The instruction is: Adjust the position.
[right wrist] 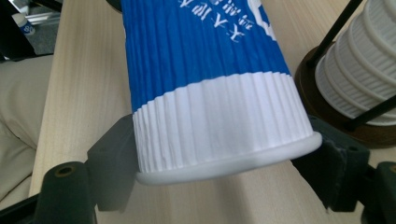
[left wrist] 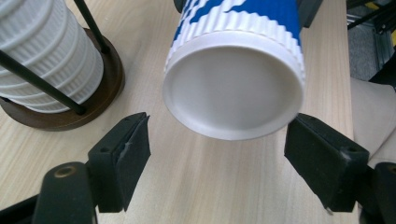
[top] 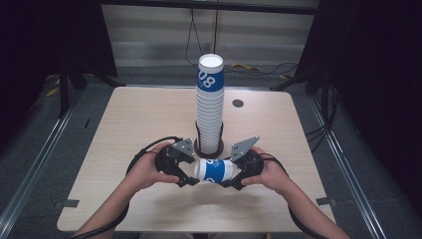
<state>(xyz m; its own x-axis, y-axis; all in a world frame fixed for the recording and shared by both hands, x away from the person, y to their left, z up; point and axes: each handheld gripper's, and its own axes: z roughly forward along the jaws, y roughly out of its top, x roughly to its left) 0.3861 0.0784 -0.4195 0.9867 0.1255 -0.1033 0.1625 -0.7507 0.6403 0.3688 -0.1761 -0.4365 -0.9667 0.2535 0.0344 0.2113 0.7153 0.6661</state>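
A blue-and-white ribbed paper cup lies on its side in the air above the table's front, between both grippers. My right gripper is shut on its rim end; in the right gripper view the jaws of the right gripper press on both sides of the cup near its white rim. My left gripper is at the cup's base end. In the left gripper view, the left gripper stands open, its pads either side of the cup's round base, not pressing on it.
A tall stack of white ribbed cups stands in a wire holder on a brown round base at the table's middle, just behind the grippers. The wooden table has a dark round hole at the back right.
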